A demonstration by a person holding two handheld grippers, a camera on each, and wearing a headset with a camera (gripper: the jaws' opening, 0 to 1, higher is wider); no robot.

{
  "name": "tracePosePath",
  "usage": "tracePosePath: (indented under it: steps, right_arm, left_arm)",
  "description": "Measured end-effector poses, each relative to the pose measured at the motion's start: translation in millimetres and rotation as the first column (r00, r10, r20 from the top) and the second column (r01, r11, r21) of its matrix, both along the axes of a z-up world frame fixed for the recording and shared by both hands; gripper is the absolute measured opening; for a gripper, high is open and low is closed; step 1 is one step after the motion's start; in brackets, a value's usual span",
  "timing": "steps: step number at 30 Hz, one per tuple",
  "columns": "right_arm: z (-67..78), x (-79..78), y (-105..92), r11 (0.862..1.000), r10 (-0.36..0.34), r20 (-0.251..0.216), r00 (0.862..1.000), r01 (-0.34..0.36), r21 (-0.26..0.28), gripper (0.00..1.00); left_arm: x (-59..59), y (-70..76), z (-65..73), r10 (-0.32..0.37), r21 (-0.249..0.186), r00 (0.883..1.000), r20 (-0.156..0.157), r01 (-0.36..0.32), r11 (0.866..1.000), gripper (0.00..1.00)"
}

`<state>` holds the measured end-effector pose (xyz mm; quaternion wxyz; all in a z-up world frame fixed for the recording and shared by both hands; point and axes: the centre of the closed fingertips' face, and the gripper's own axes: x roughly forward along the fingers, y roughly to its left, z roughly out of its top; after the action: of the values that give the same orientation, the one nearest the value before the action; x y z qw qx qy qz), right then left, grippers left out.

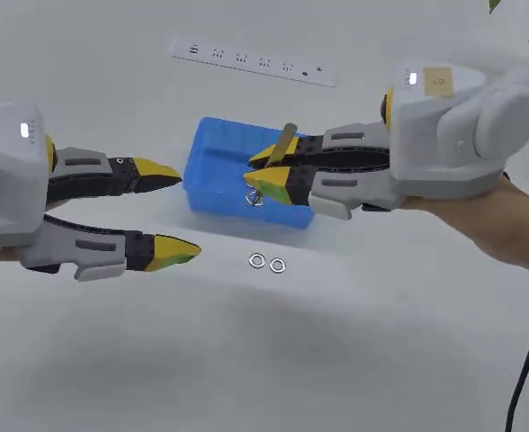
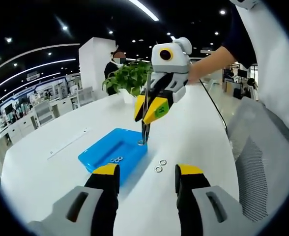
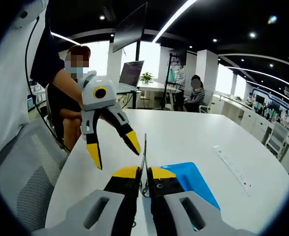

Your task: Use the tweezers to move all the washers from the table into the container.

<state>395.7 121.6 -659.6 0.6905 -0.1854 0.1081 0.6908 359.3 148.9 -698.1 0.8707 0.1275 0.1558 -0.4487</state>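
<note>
The right claw (image 1: 266, 171) is closed on the tweezers (image 1: 285, 142), which stand nearly upright between its jaws, tips pointing down. The tips grip a held washer (image 1: 255, 199), suspended above the blue container (image 1: 212, 171) at the rim nearest the person. The container rests on the white tabletop (image 1: 246, 360).

The left gripper view shows a few stored washers (image 2: 116, 159) lying together on the container floor, close to one wall. Two loose washers (image 1: 256, 261) lie flat on the tabletop just beside the container, on the person's side of it, side by side.

The left claw (image 1: 170, 211) is open and empty, jaws spread wide. It hangs beside the container, on the side opposite the right claw, not touching it.

A power strip (image 1: 251, 61) lies on the tabletop beyond the container's far side, well apart from it.
</note>
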Motion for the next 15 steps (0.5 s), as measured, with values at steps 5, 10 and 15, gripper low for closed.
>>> tracePosePath:
  steps: [5, 10, 15]
  right_arm:
    - [11.0, 12.7, 2.3, 1.0, -0.005, 0.03, 1.0, 0.005, 0.007, 0.08]
    - [17.1, 28.7, 5.3, 1.0, -0.011, 0.057, 0.998, 0.01, 0.01, 0.08]
    - [4.3, 54.7, 6.2, 0.999, -0.031, 0.062, 0.998, 0.031, -0.009, 0.08]
  left_arm:
    - [-2.5, -1.6, -3.6, -0.013, 0.0, 1.0, -0.005, 0.013, 1.0, 0.48]
    - [-4.1, -2.6, -4.2, -0.013, -0.032, 1.0, -0.019, 0.012, 0.999, 0.53]
    - [-10.7, -5.1, -5.8, -0.025, -0.048, 0.999, -0.035, 0.024, 0.999, 0.62]
